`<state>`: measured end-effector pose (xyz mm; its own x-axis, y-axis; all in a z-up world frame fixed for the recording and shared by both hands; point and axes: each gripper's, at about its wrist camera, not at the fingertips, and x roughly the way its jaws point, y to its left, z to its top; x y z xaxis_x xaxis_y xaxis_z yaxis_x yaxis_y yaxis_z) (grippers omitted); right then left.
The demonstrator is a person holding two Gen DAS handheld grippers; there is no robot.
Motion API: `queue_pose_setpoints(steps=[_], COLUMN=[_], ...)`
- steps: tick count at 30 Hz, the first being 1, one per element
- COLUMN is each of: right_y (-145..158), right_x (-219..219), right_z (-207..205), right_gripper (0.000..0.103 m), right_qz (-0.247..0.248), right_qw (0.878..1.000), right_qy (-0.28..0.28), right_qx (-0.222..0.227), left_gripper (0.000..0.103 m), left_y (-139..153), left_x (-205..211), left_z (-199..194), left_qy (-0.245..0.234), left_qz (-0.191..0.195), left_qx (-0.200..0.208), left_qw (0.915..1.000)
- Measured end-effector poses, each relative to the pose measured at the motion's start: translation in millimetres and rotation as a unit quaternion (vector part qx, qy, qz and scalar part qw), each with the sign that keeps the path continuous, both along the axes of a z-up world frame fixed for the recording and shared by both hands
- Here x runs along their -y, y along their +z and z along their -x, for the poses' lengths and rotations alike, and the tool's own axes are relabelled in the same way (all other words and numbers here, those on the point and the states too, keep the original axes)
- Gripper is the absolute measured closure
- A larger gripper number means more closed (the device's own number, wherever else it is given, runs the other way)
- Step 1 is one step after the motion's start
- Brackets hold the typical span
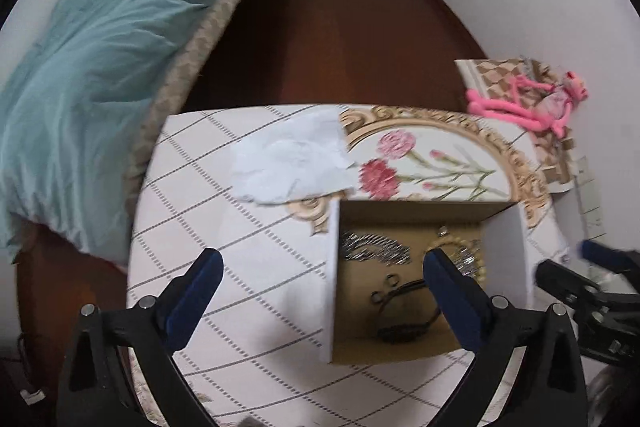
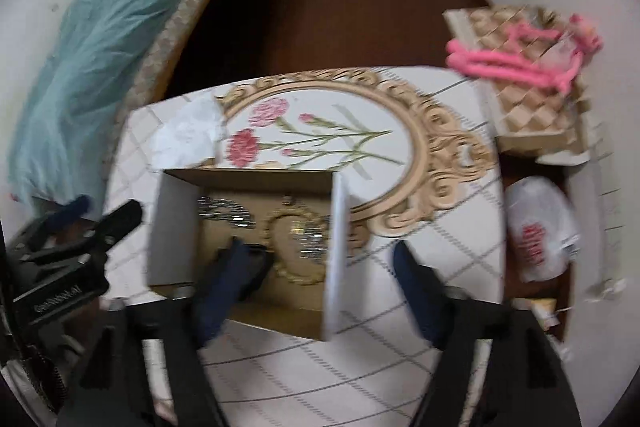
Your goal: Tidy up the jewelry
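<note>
An open cardboard box (image 1: 505, 259) with white outer walls sits on the table; it also shows in the right wrist view (image 2: 338, 247). Inside lie a silver sequined piece (image 1: 374, 247), a gold bead necklace (image 1: 468, 255) and a dark cord piece (image 1: 396, 315). My left gripper (image 1: 322, 263) is open and empty above the box's left wall. My right gripper (image 2: 320, 255) is open and empty over the box's right wall, its left finger (image 2: 224, 291) inside the box. The right wrist view is blurred.
The table (image 1: 248, 267) has a white grid cloth with a gold-framed flower print (image 1: 432, 155). Crumpled white paper (image 1: 292, 159) lies behind the box. A pink plush toy (image 1: 528, 103) lies on a checked stand at right. A bed with a teal quilt (image 1: 92, 67) is at left. A white plastic bag (image 2: 540, 227) is at far right.
</note>
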<state>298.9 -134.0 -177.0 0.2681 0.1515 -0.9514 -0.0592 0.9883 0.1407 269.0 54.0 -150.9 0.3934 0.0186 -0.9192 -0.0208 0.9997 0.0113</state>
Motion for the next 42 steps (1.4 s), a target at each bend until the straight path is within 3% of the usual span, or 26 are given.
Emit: queue_pose_setpoints(steps=[5,8,17,27,35,42], right_y=[-8.4,-15.1,-2.3,65.0,141.1,184.0], right_x=[-3.8,-3.1,3.4,6.5,6.8,6.1], right_z=[20.2,30.6,61.2,124.2,189.9,235.8], right_gripper=[0.002,0.001,0.001,0.001,0.000,0.000], right_qz=[0.067,0.095,0.101,0.095,0.089,0.085], right_qw=[0.998,0.995,0.993,0.988,0.978,0.970], right_qy=[-0.010,-0.020,-0.041,-0.051,-0.057,-0.058], right_qx=[0.011,0.016,0.039,0.108,0.180,0.219], left_gripper=[0.001,0.001,0.001,0.001,0.001,0.001], left_y=[-14.4,-17.7,7.8,75.4,132.7,166.2], left_x=[1.5,3.1,10.1,14.9,15.8,17.3], left_z=[18.9,28.7,61.1,123.0,175.5,213.7], left_qy=[0.010,0.012,0.022,0.032,0.032,0.026], left_qz=[-0.021,-0.019,-0.009,-0.001,-0.008,-0.004], left_qx=[-0.004,-0.007,0.018,0.084,0.134,0.165], left_qw=[0.9997,0.9997,0.9996,0.9960,0.9904,0.9860])
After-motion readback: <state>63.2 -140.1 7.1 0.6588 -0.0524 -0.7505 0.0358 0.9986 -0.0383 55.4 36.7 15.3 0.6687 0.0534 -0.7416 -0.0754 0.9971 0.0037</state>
